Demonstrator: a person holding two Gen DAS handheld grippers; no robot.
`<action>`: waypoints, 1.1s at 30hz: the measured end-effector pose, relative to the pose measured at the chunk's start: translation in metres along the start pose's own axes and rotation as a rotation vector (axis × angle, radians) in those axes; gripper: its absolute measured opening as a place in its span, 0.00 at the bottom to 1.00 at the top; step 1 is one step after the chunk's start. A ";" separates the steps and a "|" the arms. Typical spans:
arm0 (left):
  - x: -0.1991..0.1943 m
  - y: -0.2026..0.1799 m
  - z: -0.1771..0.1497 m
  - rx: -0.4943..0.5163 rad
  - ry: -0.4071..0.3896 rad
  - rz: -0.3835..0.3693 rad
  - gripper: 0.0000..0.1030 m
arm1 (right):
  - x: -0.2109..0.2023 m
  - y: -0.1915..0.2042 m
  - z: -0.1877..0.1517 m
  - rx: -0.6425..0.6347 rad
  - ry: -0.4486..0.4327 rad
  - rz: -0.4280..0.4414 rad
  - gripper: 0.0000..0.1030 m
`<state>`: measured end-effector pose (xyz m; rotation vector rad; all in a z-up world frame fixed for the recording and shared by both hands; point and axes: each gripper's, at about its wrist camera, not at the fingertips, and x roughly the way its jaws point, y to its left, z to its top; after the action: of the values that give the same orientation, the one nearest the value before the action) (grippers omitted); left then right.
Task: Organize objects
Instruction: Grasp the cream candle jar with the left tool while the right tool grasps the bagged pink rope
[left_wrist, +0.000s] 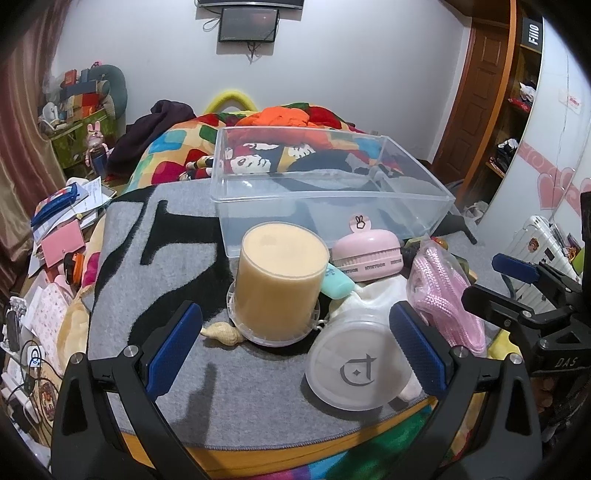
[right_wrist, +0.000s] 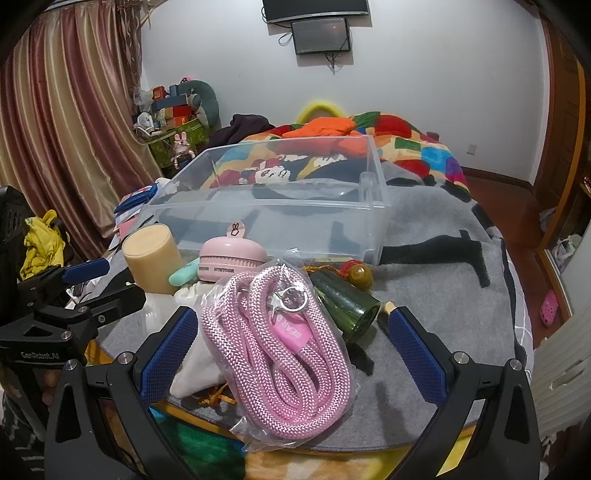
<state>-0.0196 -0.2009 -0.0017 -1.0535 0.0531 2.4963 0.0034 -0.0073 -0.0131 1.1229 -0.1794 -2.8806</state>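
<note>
Both tongs are spread and hold nothing. The left tongs (left_wrist: 295, 341) hover low over the grey mat (left_wrist: 147, 266); between their fingers lie a white round lid (left_wrist: 354, 369), a small shell (left_wrist: 223, 332) and, at 12 o'clock, a cream jar (left_wrist: 280, 280). Beyond the jar stands the clear plastic bin (left_wrist: 325, 184), empty. The right tongs (right_wrist: 291, 350) straddle a bagged pink rope (right_wrist: 280, 354). At 1 o'clock from the rope a green glass (right_wrist: 347, 306) lies on its side; at 11 o'clock sits a pink brush (right_wrist: 231, 258), just beside a mint tube (right_wrist: 183, 277).
</note>
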 end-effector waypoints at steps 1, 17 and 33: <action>0.001 0.001 0.001 -0.003 0.001 0.001 1.00 | 0.000 -0.001 0.000 0.002 0.001 0.000 1.00; 0.034 0.019 0.016 -0.026 0.046 0.043 0.78 | 0.011 -0.011 -0.008 0.000 0.035 0.050 0.99; 0.040 0.009 0.017 0.007 0.024 0.060 0.61 | 0.025 -0.005 -0.012 -0.035 0.085 0.140 0.85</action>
<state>-0.0592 -0.1911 -0.0185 -1.0948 0.1017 2.5346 -0.0074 -0.0053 -0.0392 1.1744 -0.1953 -2.6981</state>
